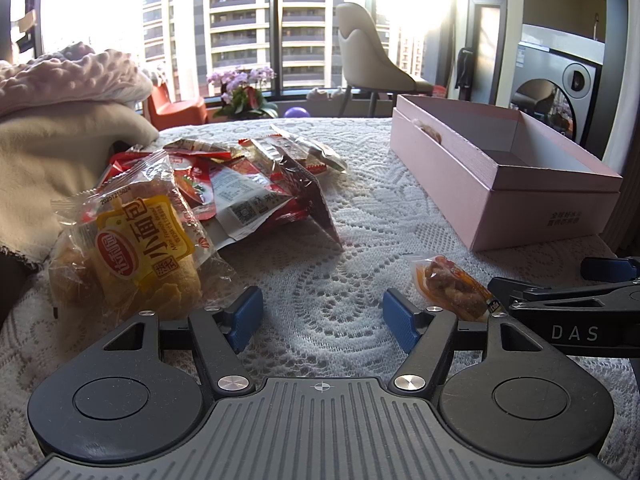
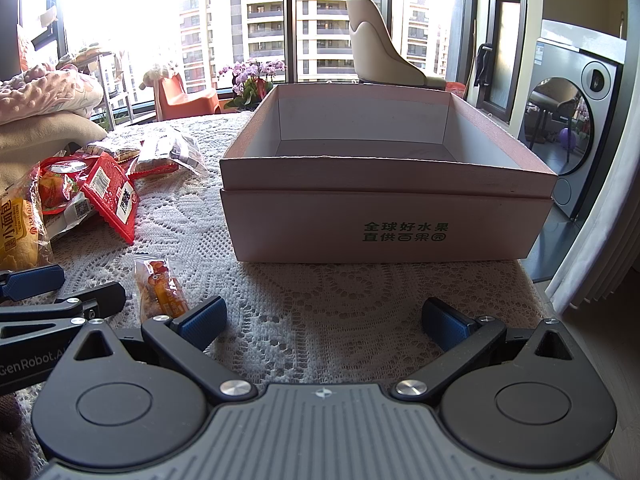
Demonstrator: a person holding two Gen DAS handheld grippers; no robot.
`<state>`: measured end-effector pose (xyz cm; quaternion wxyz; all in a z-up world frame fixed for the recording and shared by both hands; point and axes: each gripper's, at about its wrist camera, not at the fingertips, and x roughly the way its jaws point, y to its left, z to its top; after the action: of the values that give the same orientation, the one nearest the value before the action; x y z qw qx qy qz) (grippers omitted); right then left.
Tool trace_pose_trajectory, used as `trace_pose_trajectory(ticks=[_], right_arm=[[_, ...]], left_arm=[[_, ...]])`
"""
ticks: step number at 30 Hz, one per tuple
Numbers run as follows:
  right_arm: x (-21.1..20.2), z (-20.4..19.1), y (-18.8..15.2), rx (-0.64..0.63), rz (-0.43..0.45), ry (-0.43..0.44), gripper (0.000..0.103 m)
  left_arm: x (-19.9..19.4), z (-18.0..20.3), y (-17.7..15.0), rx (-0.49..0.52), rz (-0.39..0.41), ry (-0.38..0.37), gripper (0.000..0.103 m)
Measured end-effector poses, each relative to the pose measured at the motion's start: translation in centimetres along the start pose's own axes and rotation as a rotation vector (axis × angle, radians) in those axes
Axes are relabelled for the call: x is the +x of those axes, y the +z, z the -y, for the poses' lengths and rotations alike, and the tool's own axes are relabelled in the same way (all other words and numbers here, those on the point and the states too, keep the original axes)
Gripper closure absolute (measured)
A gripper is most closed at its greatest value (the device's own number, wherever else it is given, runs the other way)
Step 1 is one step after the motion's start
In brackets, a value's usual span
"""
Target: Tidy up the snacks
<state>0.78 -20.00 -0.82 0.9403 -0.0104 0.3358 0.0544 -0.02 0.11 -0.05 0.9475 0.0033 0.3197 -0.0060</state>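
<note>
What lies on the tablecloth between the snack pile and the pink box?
In the right wrist view, only bare lace tablecloth separates the snack pile from the pink box; the small orange packet lies nearer the camera.

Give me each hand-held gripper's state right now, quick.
Left hand-held gripper: open, holding nothing, only lace tablecloth between its fingers.
Right hand-held gripper: open, holding nothing.

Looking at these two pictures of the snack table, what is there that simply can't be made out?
- Pink box floor: in the right wrist view its near wall hides most of it.
- One snack inside the box: the left wrist view shows only a sliver above the rim, kind unreadable.
- Red snack packets: piled, so lower ones are covered; count unclear.
- Bread bag: cut off by the right view's left edge.
- Outside the window: washed out by glare.
</note>
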Motion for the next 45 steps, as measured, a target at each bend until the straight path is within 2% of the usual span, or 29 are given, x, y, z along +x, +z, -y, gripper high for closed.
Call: trace_pose_trajectory(ticks=[21,23,27,35,36,40,45], right_arm=[[0.1,0.1,0.1,-0.007,-0.001,0.009,0.0],[0.0,0.4,0.0,-0.019,-0.007,0.031,0.0],[-0.1,1.5,1.3,-0.05,-0.101,0.107,0.0],[-1.5,2.6,1.4,-0.201,-0.186,0.217,0.001],[-2.2,3.2,1.2,-0.189,-0.172,0.212,0.004],[-5.4,5.3,0.3,-0.163,-0.032,0.113,0.005],[-6.6,6.6,0.2,-0.09,0.038,0.092,0.005]], left_arm=[[0.1,0.1,0.1,0.016,0.003,0.014,0.03],[-0.2,0.3,0.1,0.009,0.002,0.008,0.03],[-0.7,-0.2,0.1,-0.021,-0.011,-0.017,0.034],[-3.6,-1.9,1.2,-0.117,-0.074,-0.135,0.036],[-3.8,-2.2,1.4,-0.125,-0.076,-0.147,0.037],[-3.9,-3.1,3.2,-0.17,-0.03,-0.133,0.037],[0.1,-3.6,7.6,-0.233,0.008,-0.114,0.037]])
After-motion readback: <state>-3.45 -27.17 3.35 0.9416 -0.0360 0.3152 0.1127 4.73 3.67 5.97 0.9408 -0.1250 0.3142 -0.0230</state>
